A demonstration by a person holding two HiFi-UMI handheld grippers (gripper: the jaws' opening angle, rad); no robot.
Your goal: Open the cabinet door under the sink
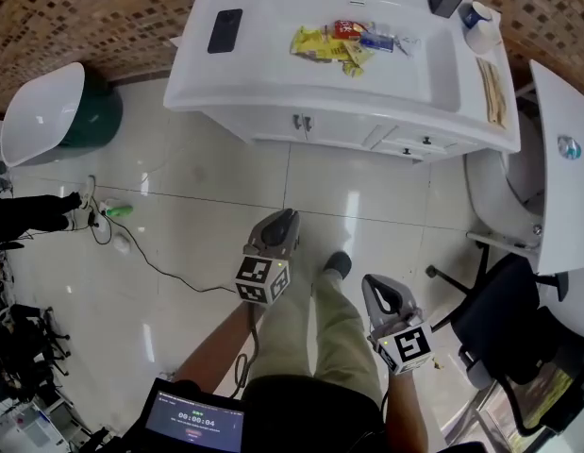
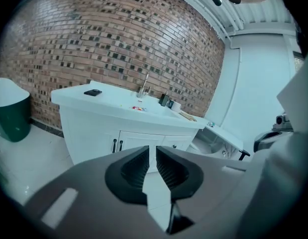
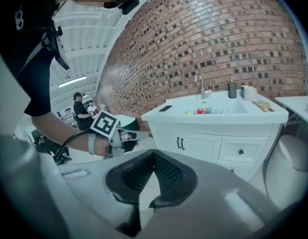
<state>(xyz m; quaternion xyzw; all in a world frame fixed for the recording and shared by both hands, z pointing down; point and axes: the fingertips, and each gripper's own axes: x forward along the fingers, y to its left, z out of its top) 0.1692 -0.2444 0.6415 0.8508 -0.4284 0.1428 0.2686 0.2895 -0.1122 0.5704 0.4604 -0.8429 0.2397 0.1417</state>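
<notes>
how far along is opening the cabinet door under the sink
Nothing done yet: the cabinet door under the sink is closed. In hand: nothing; the left hand-held gripper has jaws slightly apart and empty, the right hand-held gripper is shut, both well short of it. Still to do: approach, grip a door handle, pull.

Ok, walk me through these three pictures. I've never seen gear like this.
No robot here: a person holds a hand-held gripper in each hand. The head view looks down from a camera on their head, showing the left gripper, the right gripper and a white sink cabinet ahead. The other two views ride on each gripper, looking along its jaws. On top lie a dark phone and some colourful packets. Neither gripper holds anything; the cabinet doors are closed.
</notes>
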